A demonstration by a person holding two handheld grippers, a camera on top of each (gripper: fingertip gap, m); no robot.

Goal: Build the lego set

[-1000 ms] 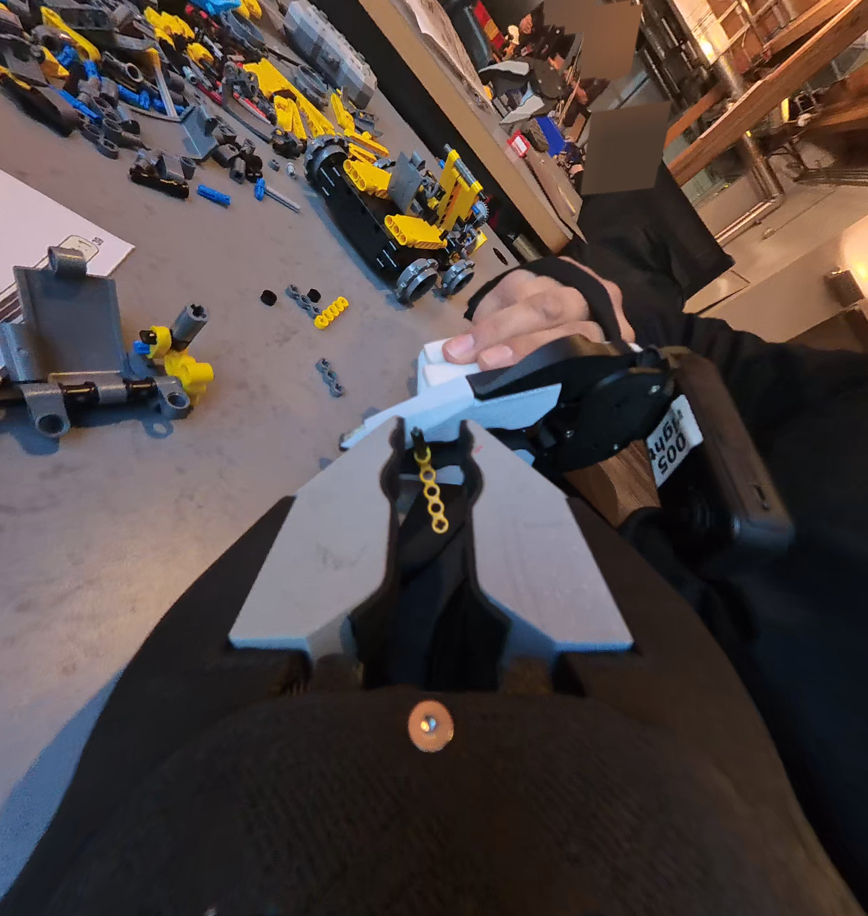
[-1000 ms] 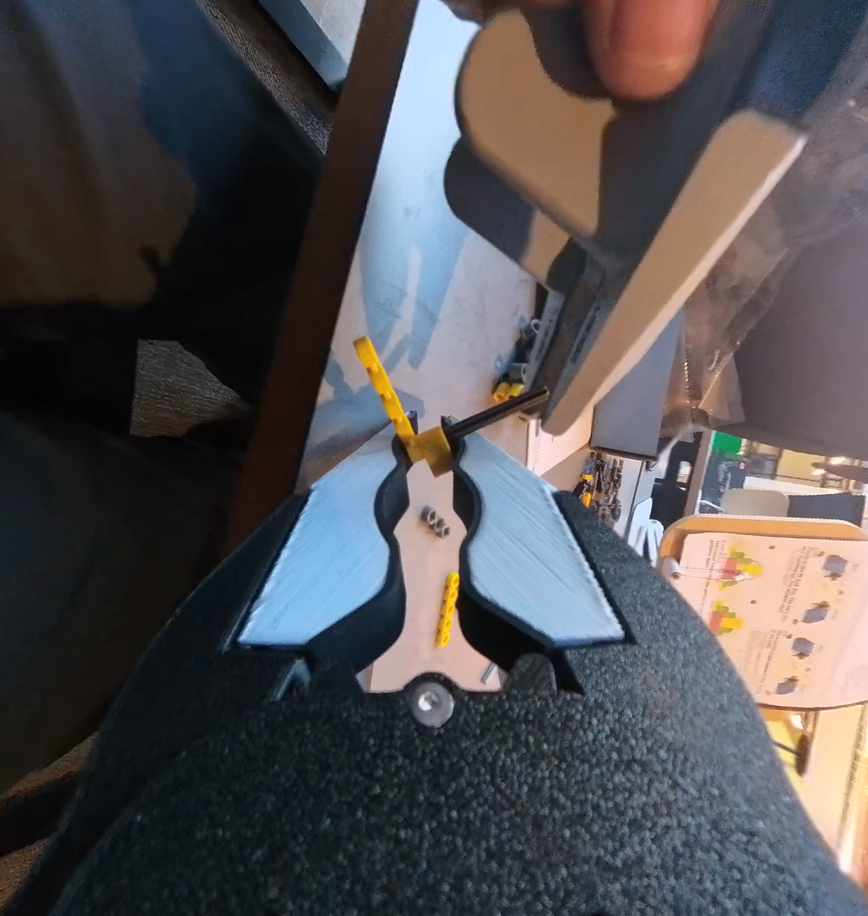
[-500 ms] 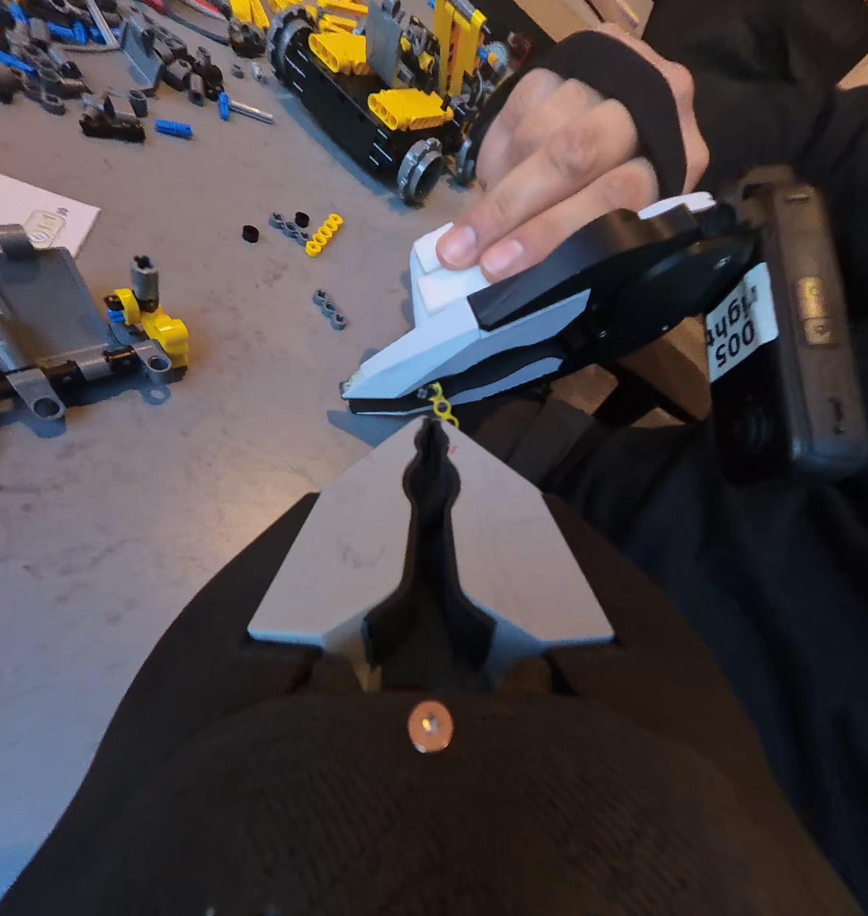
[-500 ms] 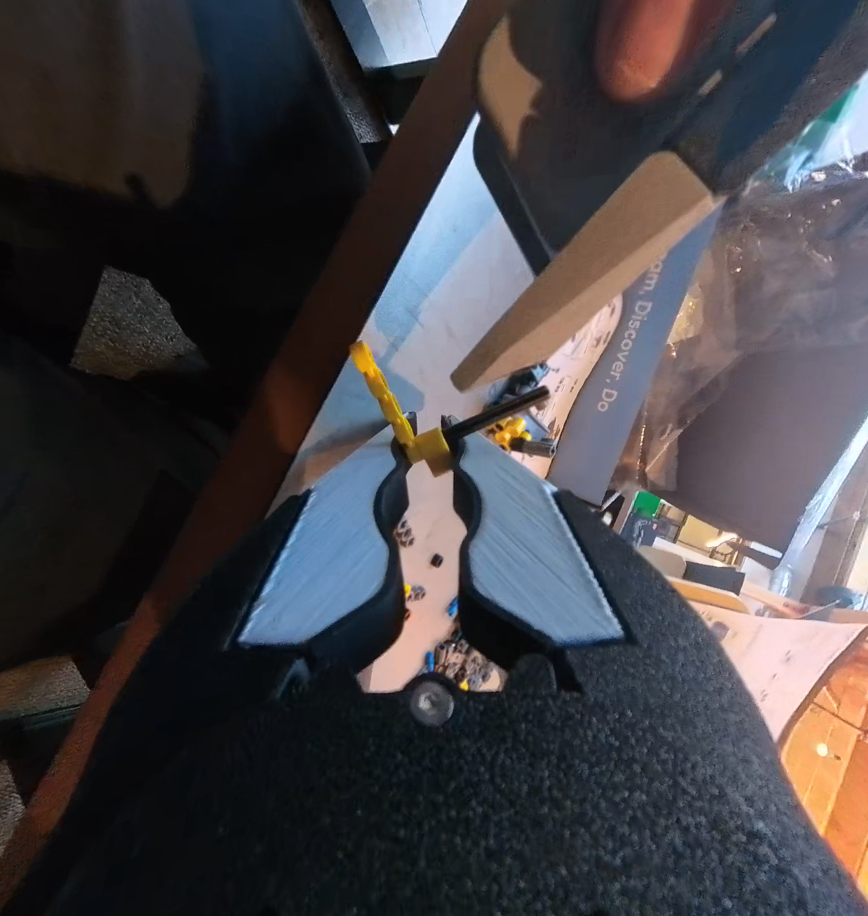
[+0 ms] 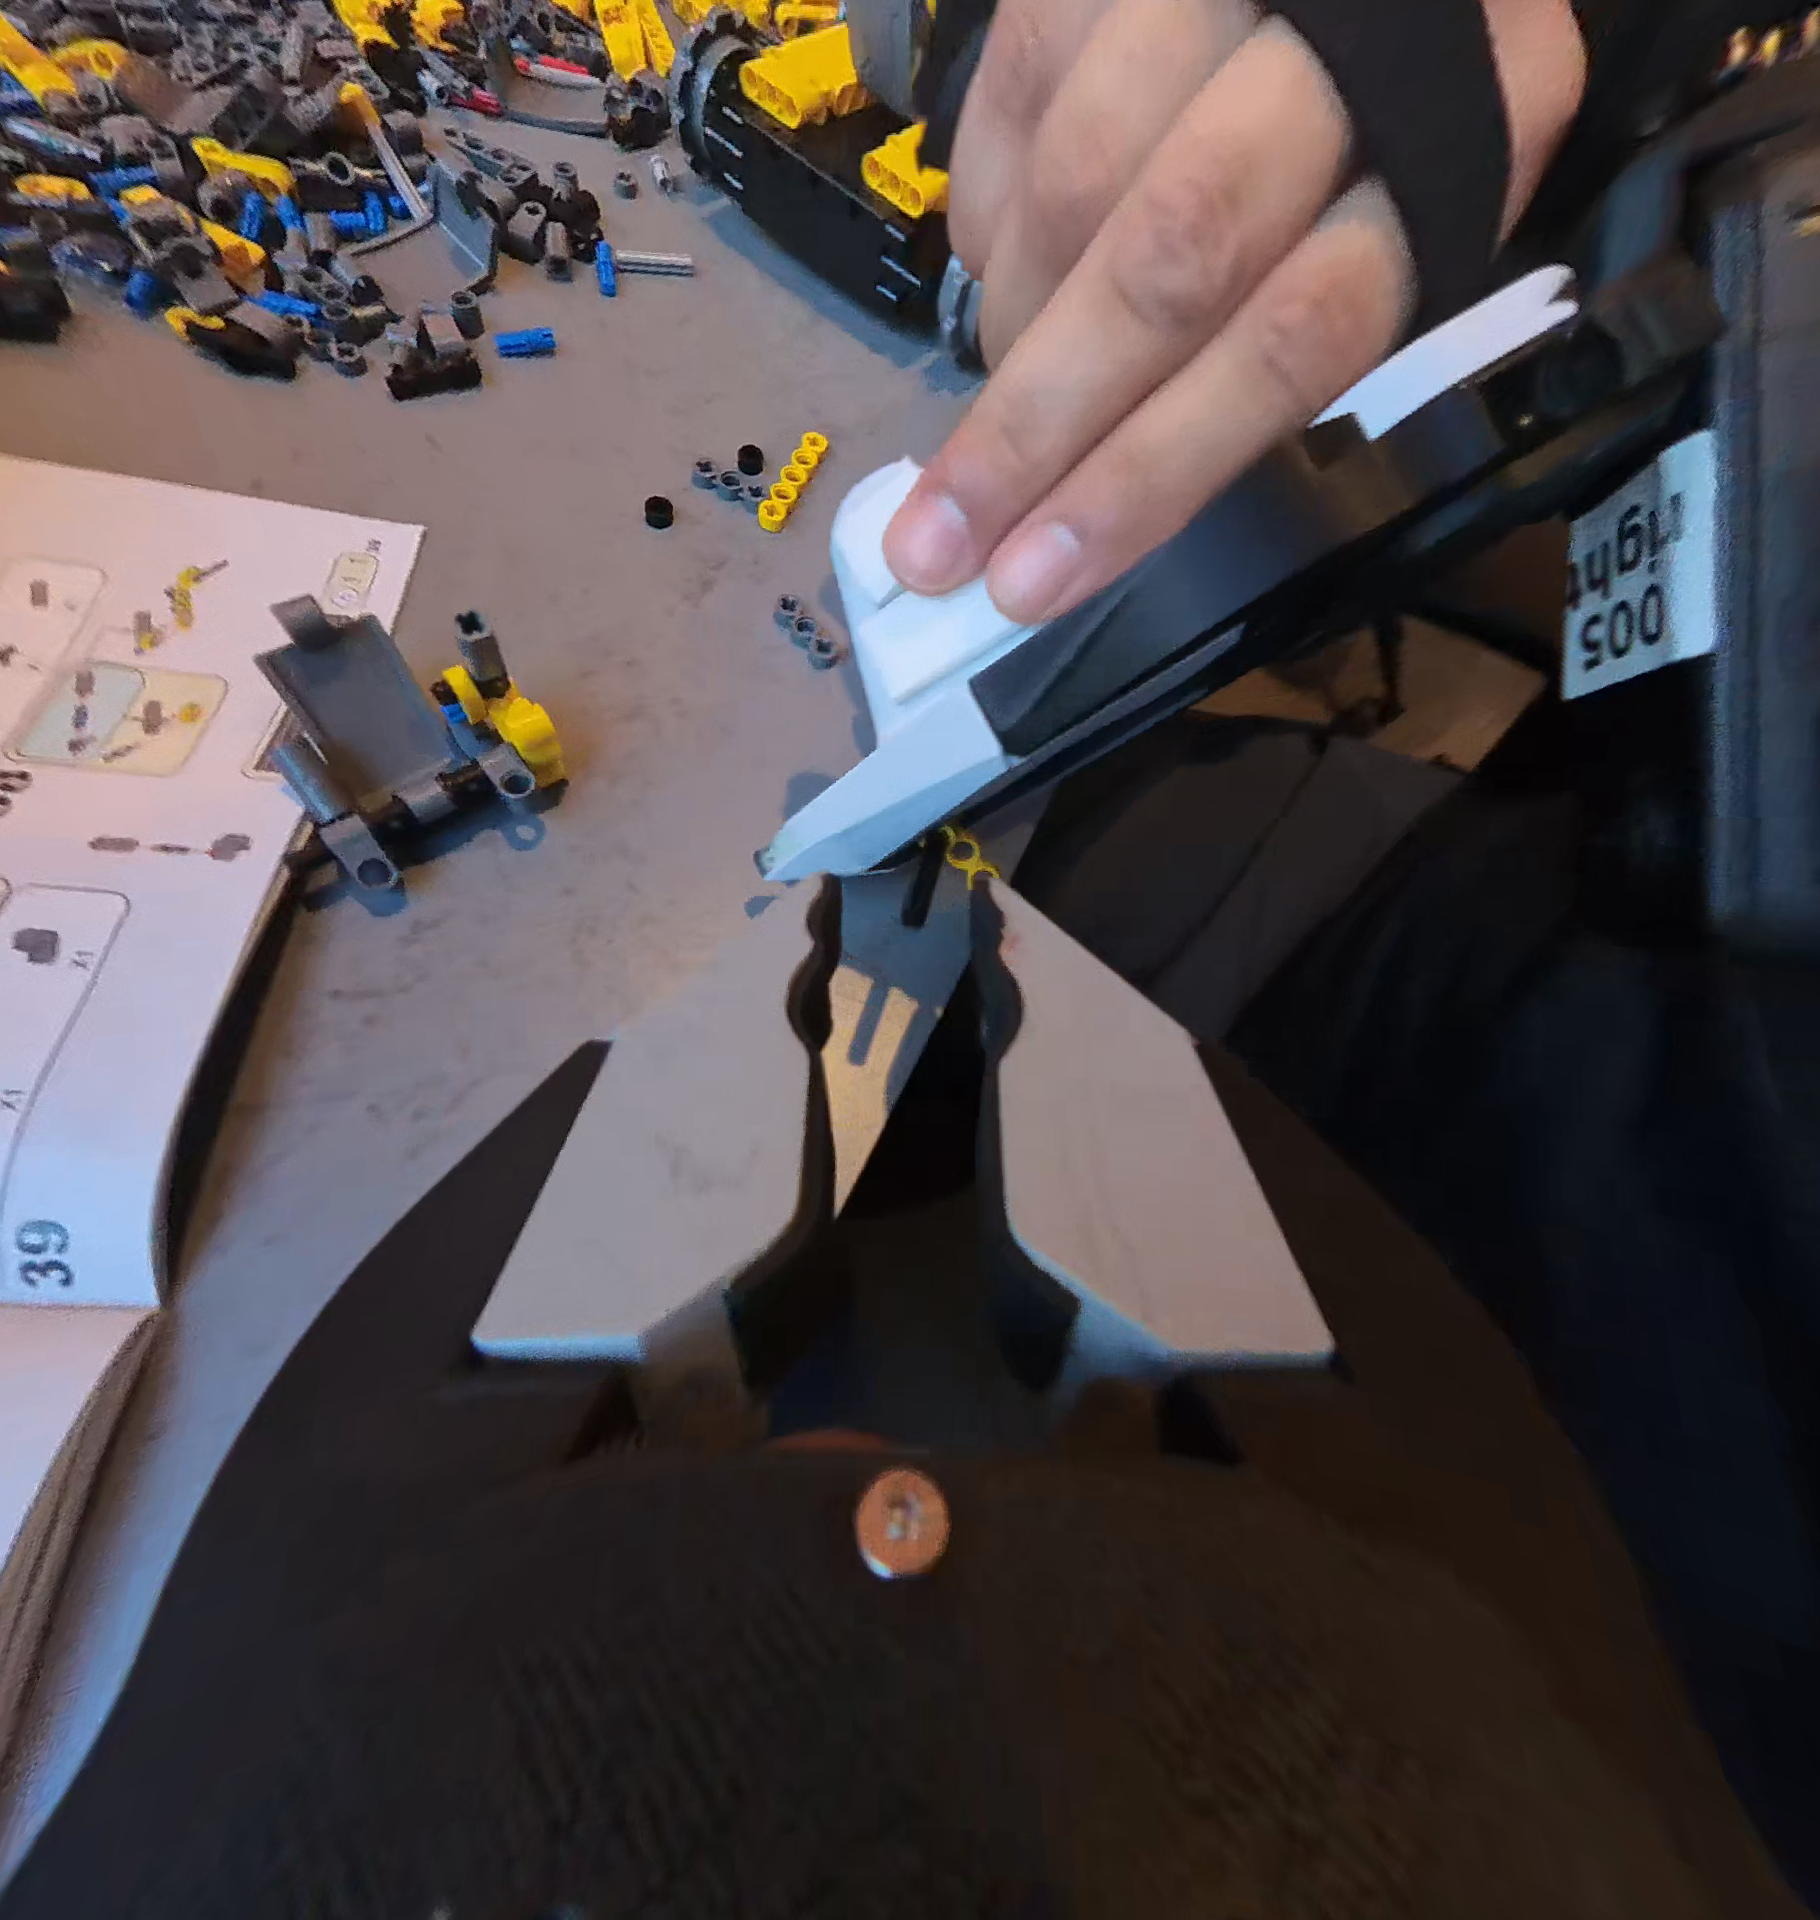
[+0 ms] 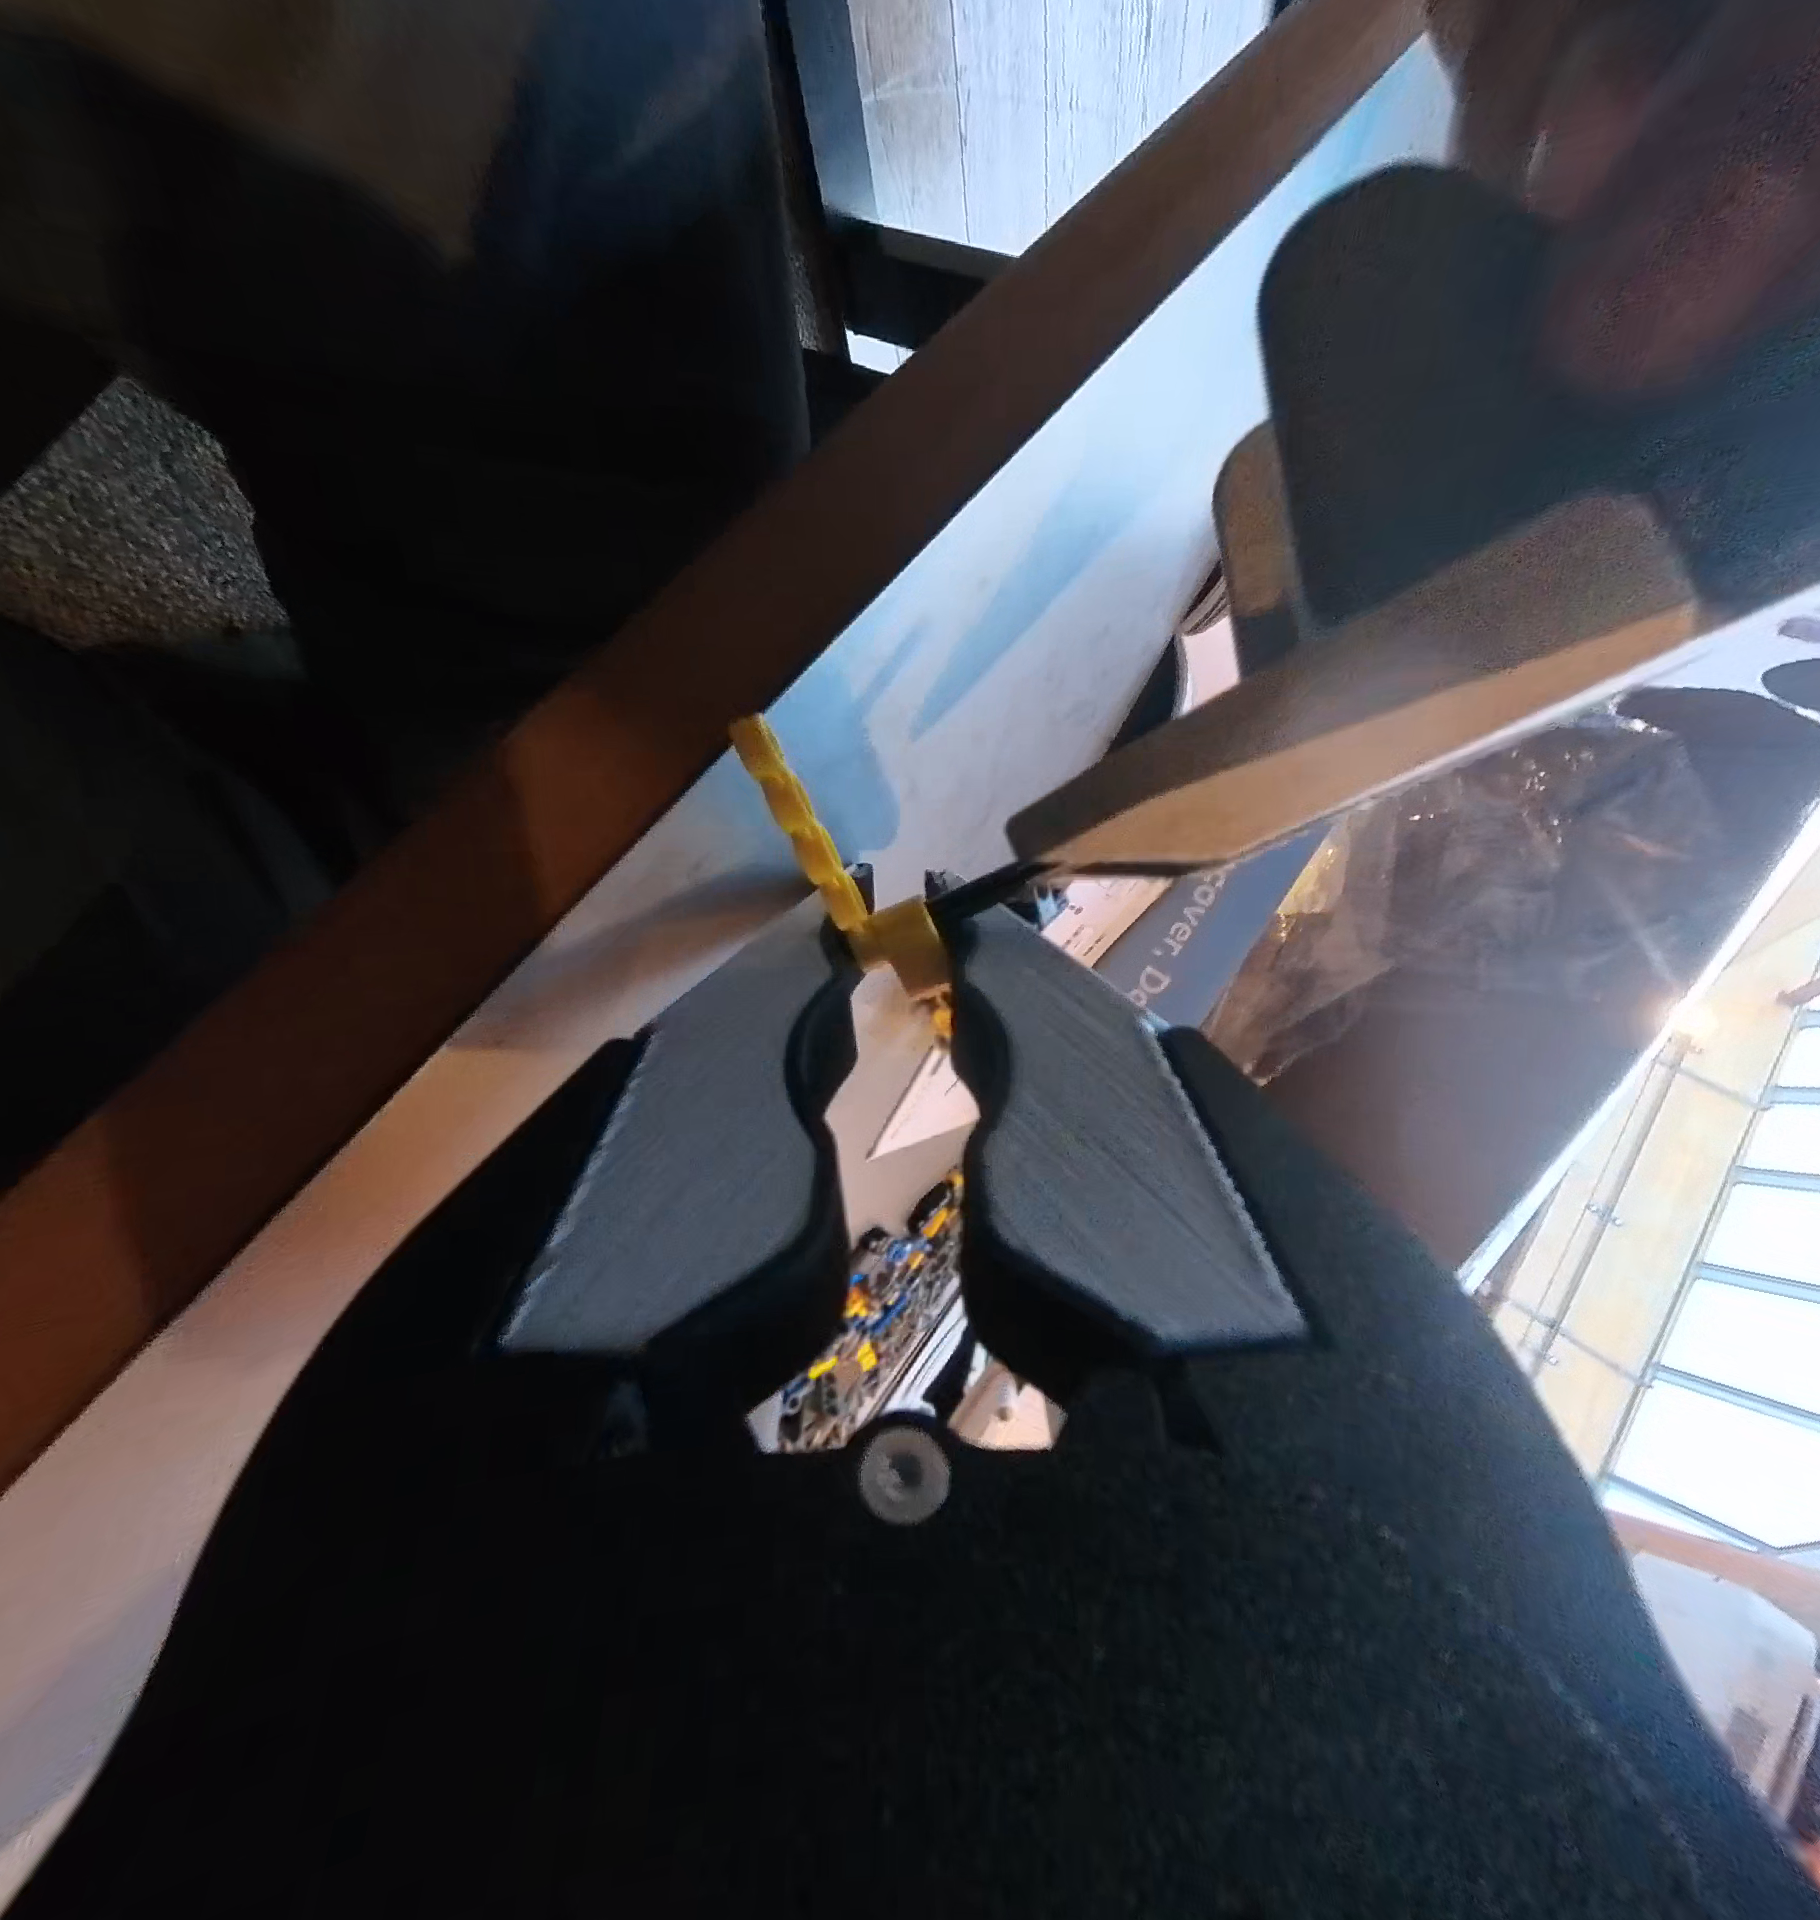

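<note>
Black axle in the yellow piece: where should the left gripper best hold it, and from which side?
Probably the free end of the axle. It sticks out of the yellow piece, clear of the right gripper that is shut on that piece. Come from opposite the right gripper, where the open left gripper is placed, and close across the thin shaft.

We saw a yellow holed beam (image 6: 890,928) with a black axle (image 6: 979,891) pinched in the right claw (image 6: 898,914), the beam angled toward eleven o'clock, the axle toward two.

booklet (image 5: 137,831) left | loose parts (image 5: 210,208) behind | bracket assembly (image 5: 386,727) between
</note>
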